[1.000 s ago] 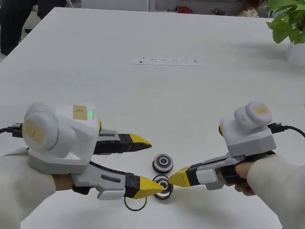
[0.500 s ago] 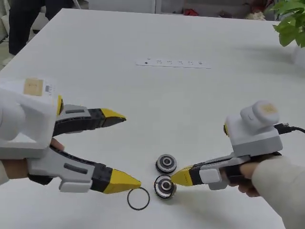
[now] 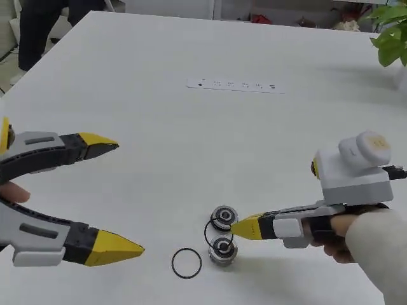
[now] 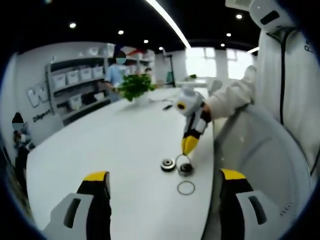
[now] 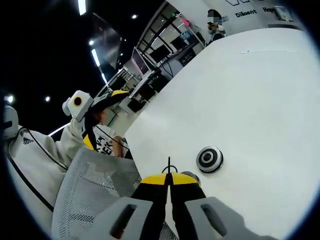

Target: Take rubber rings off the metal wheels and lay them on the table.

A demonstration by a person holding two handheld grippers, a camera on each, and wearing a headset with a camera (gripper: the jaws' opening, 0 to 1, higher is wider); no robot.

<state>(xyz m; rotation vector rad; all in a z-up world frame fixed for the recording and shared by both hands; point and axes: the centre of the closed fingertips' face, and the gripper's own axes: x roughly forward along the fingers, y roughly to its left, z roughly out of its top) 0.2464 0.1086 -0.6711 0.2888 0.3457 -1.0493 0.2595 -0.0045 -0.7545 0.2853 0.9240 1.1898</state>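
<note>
Rubber ring (image 3: 205, 232), thin, light and stretchy, sits pinched in the closed jaws of the right gripper (image 3: 236, 227), looped beside the two metal wheels (image 3: 224, 216) at the table's (image 3: 191, 140) near edge. It will likely spring back, so the band's edge is the place to grip. The left gripper (image 3: 130, 198) gapes empty at left.

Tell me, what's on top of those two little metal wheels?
A thin black rubber ring, pinched in the shut right gripper, loops above the far wheel and near wheel. The gripper tip covers the pinch; whether the ring touches a wheel cannot be told.
</note>
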